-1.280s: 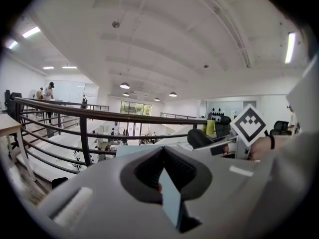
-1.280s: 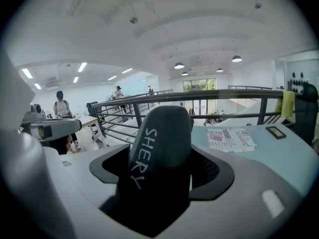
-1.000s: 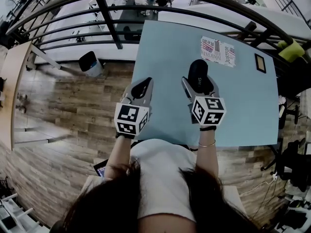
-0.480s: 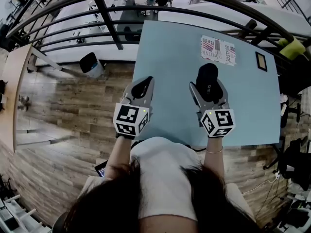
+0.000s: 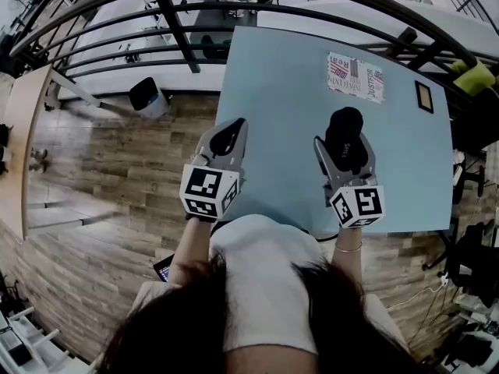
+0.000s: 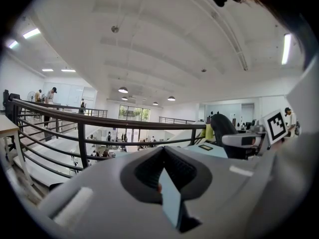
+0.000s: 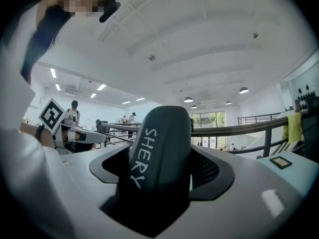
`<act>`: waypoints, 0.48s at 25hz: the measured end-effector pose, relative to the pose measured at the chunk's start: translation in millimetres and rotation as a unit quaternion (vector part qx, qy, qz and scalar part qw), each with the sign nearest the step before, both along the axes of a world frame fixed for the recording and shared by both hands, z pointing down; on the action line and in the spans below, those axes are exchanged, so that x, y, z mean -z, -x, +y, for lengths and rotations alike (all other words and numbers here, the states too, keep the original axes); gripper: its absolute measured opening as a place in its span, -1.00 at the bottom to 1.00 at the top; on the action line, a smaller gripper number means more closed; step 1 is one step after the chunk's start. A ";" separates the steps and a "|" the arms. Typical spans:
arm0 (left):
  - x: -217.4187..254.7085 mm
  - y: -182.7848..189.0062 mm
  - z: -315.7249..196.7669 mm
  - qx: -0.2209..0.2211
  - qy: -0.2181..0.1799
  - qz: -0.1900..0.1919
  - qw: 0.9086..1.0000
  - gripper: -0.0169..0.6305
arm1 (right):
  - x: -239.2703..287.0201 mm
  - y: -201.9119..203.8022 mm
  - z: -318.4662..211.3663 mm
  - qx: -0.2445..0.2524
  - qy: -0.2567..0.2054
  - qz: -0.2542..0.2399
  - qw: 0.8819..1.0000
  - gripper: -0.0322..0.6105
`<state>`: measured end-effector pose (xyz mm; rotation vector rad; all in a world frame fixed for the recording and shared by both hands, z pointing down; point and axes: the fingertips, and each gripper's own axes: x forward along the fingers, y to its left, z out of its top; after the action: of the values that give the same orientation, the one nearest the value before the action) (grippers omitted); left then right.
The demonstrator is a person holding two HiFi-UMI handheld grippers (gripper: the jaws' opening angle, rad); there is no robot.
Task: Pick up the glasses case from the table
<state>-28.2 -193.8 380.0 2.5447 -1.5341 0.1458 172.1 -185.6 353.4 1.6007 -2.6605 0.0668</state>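
The right gripper (image 5: 346,148) is clamped on the black glasses case (image 7: 159,153), lettered "SHERY", which stands between its wide-set jaws over the light-blue table (image 5: 273,92), apparently lifted clear of it. The left gripper (image 5: 226,139) hangs at the table's near left edge, its jaws seemingly drawn together on nothing.

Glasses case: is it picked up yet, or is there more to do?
Done: the glasses case is clamped between the jaws of the right hand-held gripper. In hand: it is held over the blue table and seems to be off it, though no gap under it shows. The left hand-held gripper holds nothing. Left: perhaps only a clearer lift.
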 end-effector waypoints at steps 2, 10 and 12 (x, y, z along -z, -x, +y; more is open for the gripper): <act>-1.2 2.3 0.0 0.002 0.000 0.002 1.000 -0.77 | 0.0 0.1 1.5 0.000 -0.003 0.003 1.000 0.23; -3.1 9.6 -1.9 0.012 0.003 0.009 1.000 -0.77 | 0.2 2.3 0.1 0.001 -0.003 0.003 1.000 0.23; -3.3 11.0 -2.4 0.013 0.003 0.010 1.000 -0.77 | -0.4 3.0 -0.6 0.001 -0.001 0.003 1.000 0.23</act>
<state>-39.2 -196.2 383.3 2.5123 -1.5578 0.1217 169.1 -186.1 353.8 1.5971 -2.6593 0.0594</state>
